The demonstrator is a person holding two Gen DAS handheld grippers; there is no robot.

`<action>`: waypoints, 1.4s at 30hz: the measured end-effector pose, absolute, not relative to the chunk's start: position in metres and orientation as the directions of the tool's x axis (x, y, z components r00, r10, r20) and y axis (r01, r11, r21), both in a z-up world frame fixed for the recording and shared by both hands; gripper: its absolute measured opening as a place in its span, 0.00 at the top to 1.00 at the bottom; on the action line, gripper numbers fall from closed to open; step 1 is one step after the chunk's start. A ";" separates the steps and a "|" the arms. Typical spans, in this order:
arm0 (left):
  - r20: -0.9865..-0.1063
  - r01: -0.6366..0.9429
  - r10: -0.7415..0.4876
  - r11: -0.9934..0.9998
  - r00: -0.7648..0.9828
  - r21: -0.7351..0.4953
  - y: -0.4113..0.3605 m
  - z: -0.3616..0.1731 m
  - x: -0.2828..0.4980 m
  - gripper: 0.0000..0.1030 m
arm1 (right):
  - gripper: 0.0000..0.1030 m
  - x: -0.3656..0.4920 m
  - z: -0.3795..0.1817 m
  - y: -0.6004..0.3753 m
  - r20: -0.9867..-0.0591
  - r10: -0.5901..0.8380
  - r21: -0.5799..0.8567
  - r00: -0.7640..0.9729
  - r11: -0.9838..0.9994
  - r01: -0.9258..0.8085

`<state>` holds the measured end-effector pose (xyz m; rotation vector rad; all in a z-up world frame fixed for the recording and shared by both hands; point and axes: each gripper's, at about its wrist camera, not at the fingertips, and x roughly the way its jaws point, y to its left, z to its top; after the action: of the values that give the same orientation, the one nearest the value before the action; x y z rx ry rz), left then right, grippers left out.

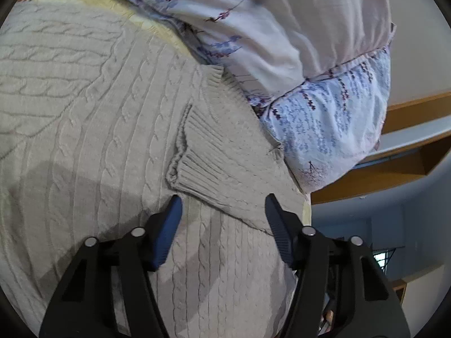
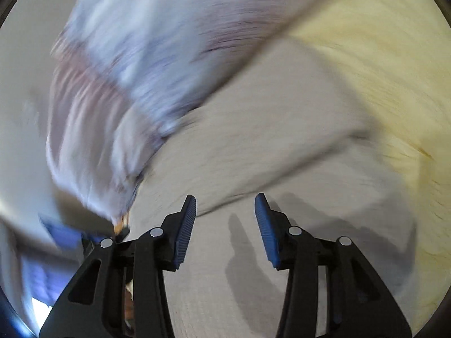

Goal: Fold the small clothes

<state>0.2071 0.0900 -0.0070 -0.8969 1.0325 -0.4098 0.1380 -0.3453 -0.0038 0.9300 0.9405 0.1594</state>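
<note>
Left wrist view: one cable-knit sweater (image 1: 98,118) lies on the bed, sleeve cuff (image 1: 197,152) folded across it, beside two floral pillows (image 1: 324,129). Left hand-held gripper (image 1: 222,200) and right hand-held gripper (image 2: 227,200) both gape wide, empty.

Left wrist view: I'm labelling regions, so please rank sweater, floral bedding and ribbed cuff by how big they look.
1. Sweater, largest.
2. Floral bedding, though fisheye distortion makes this uncertain.
3. Ribbed cuff, clearly smallest.
</note>
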 end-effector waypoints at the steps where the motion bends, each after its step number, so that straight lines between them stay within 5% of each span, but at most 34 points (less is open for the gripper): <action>1: -0.568 -0.107 -0.666 0.599 0.484 -0.794 0.089 -0.007 0.208 0.47 | 0.55 0.136 -0.012 -0.360 -0.625 0.478 0.751 0.617 0.584 0.309; 8: -0.590 -0.153 -0.636 0.605 0.498 -0.781 0.089 -0.014 0.219 0.73 | 0.57 0.142 -0.016 -0.380 -0.586 0.383 0.773 0.715 0.528 0.351; 9: -0.596 -0.159 -0.630 0.609 0.498 -0.777 0.089 -0.016 0.221 0.79 | 0.61 0.143 -0.016 -0.381 -0.583 0.373 0.773 0.722 0.527 0.352; 11: -0.604 -0.157 -0.622 0.621 0.498 -0.768 0.088 -0.018 0.225 0.91 | 0.89 0.147 -0.017 -0.382 -0.593 0.352 0.759 0.724 0.544 0.358; 20: -0.658 -0.096 -0.545 0.728 0.520 -0.679 0.091 -0.006 0.211 0.93 | 0.92 0.127 -0.011 -0.371 -0.622 0.277 0.680 0.732 0.655 0.330; 24: -0.685 -0.091 -0.524 0.757 0.507 -0.647 0.090 -0.010 0.212 0.88 | 0.88 0.128 -0.016 -0.363 -0.681 0.231 0.610 0.695 0.704 0.364; 26: -0.681 -0.080 -0.524 0.760 0.512 -0.645 0.095 -0.002 0.203 0.74 | 0.60 0.123 -0.009 -0.358 -0.691 0.212 0.582 0.691 0.730 0.358; 28: -0.672 -0.067 -0.506 0.770 0.541 -0.635 0.111 0.010 0.187 0.46 | 0.48 0.116 -0.001 -0.353 -0.679 0.193 0.563 0.708 0.757 0.333; 30: -0.656 -0.062 -0.481 0.778 0.581 -0.625 0.132 0.019 0.165 0.38 | 0.44 0.108 0.005 -0.349 -0.665 0.184 0.547 0.724 0.781 0.303; 42: -0.668 -0.503 -0.153 0.543 0.728 -0.672 0.343 0.004 0.054 0.41 | 0.39 0.110 0.006 -0.310 -0.656 0.306 0.559 0.690 0.811 0.171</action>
<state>0.0541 0.3431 0.0042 -0.9963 0.7545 0.2333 0.1096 -0.3101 0.0062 0.6378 0.8198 0.0816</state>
